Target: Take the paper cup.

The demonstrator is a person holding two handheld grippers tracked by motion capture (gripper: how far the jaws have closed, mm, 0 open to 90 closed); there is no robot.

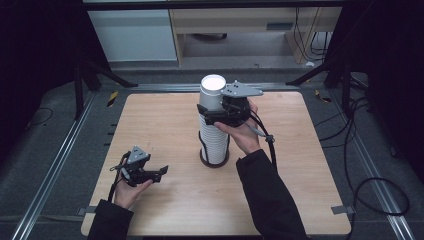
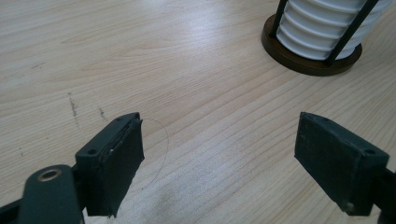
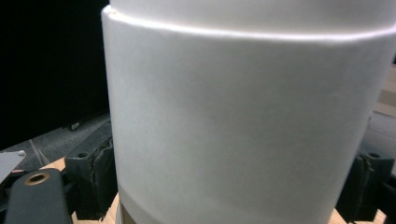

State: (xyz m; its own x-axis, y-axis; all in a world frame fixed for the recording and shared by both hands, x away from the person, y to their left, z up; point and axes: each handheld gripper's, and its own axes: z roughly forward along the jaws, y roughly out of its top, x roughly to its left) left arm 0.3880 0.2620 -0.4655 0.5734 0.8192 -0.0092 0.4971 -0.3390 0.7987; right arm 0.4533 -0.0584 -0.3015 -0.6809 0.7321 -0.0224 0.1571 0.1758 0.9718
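Jaws of our right gripper (image 1: 212,111) sit either side of the top cup (image 3: 247,116), touching its wall. Our left gripper (image 2: 219,158) gapes wide over the table (image 2: 140,56), near the cup stack (image 2: 322,28)

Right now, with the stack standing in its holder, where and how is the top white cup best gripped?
Grip the top cup across its smooth side wall, just under the upturned base, coming in level from the right as the right tongs do. It stands inverted and clear above the stack of cups, and the holder's rods likely block a lower approach.
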